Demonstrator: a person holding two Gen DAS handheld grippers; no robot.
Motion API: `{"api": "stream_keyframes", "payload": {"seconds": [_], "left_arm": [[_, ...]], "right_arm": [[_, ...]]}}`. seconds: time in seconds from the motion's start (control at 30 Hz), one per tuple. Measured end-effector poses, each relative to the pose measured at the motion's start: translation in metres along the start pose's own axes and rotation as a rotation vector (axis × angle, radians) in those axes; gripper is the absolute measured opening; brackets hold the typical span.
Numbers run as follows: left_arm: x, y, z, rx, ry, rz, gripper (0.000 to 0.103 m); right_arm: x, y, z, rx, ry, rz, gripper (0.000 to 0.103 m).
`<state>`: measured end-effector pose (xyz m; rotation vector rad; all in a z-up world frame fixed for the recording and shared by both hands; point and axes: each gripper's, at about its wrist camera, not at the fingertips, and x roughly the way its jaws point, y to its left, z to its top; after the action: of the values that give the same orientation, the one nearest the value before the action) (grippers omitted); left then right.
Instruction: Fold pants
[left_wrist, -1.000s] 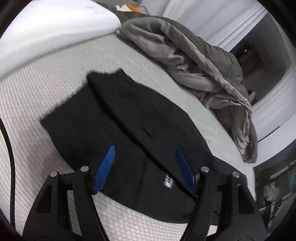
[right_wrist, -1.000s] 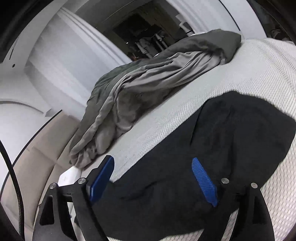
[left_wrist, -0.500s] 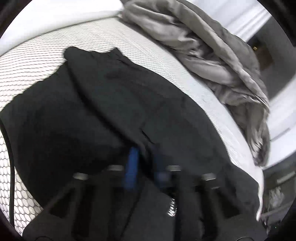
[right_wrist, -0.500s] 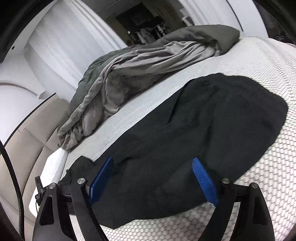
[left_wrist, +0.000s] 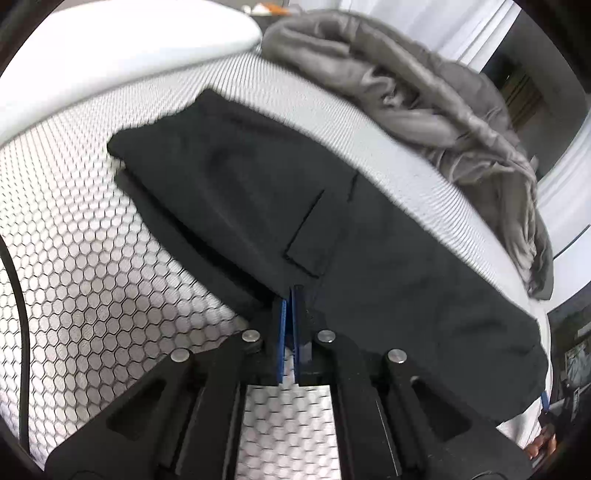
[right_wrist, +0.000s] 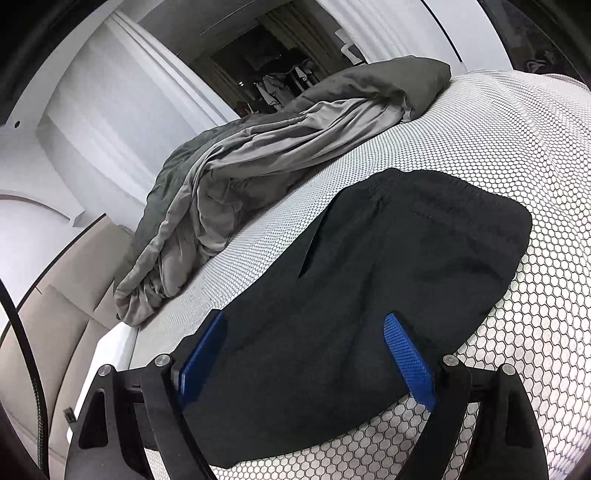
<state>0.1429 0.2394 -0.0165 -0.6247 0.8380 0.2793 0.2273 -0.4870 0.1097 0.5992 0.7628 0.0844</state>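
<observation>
Left wrist view: your left gripper (left_wrist: 290, 295) is clenched, its blue pads (left_wrist: 282, 332) pressed together right at the near edge of the black pants (left_wrist: 240, 192). The jaws have just been closing, and the pinch sits where the cloth's hem meets the honeycomb mattress cover (left_wrist: 85, 266). Whether fabric is really caught between the tips is hard to say; the edge is dark and slightly blurred there, so I'd call it a probable grip. Beyond the pants, the grey blanket (left_wrist: 424, 96) is bunched along the far side, and a white pillow (left_wrist: 129, 48) lies past the pants' far end. Before you lift, give a gentle tug and check that both layers come up, not only the top one.

Right wrist view: your right gripper (right_wrist: 303, 354) is released, jaws wide, blue pads (right_wrist: 410, 362) either side of the pants' (right_wrist: 388, 280) near end and above the cloth, holding nothing. The waistband end lies toward the far right of the pants; the blanket (right_wrist: 258, 155) is heaped beyond their left edge, not touching them. Bring this gripper down onto the hem and pinch at the same edge as the left, so the fold lifts evenly and stays square.

Containers: none in either view, nothing to report inside anything.
</observation>
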Motion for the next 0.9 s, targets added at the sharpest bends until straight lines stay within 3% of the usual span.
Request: {"api": "stream_keyframes", "payload": {"seconds": [0.1, 0.27, 0.4, 0.5, 0.63, 0.7, 0.83, 0.9], "left_arm": [[-0.006, 0.010, 0.000, -0.015, -0.005, -0.021, 0.002], [-0.015, 0.020, 0.003, -0.063, -0.013, -0.029, 0.018], [-0.011, 0.032, 0.003, -0.111, 0.024, -0.050, 0.018], [-0.020, 0.030, 0.001, -0.062, 0.026, -0.044, 0.019], [-0.023, 0.030, -0.002, -0.050, 0.048, -0.066, 0.043], [-0.014, 0.034, -0.003, -0.087, 0.091, -0.077, 0.046], [0.001, 0.037, -0.001, -0.145, 0.104, -0.120, 0.049], [0.005, 0.038, 0.001, -0.177, 0.080, -0.129, 0.049]], "right_arm": [[-0.003, 0.002, -0.001, -0.008, -0.010, -0.005, 0.088], [-0.009, -0.007, 0.001, 0.005, -0.022, -0.026, 0.088], [-0.015, -0.022, 0.003, 0.004, -0.016, -0.057, 0.088], [-0.028, -0.041, 0.008, 0.016, -0.027, -0.086, 0.088], [-0.043, -0.074, 0.015, 0.087, -0.040, -0.135, 0.088], [-0.047, -0.094, 0.018, 0.167, -0.042, -0.155, 0.088], [-0.032, -0.127, 0.018, 0.353, -0.001, -0.032, 0.088], [-0.014, -0.131, 0.018, 0.371, 0.036, 0.003, 0.088]]}}
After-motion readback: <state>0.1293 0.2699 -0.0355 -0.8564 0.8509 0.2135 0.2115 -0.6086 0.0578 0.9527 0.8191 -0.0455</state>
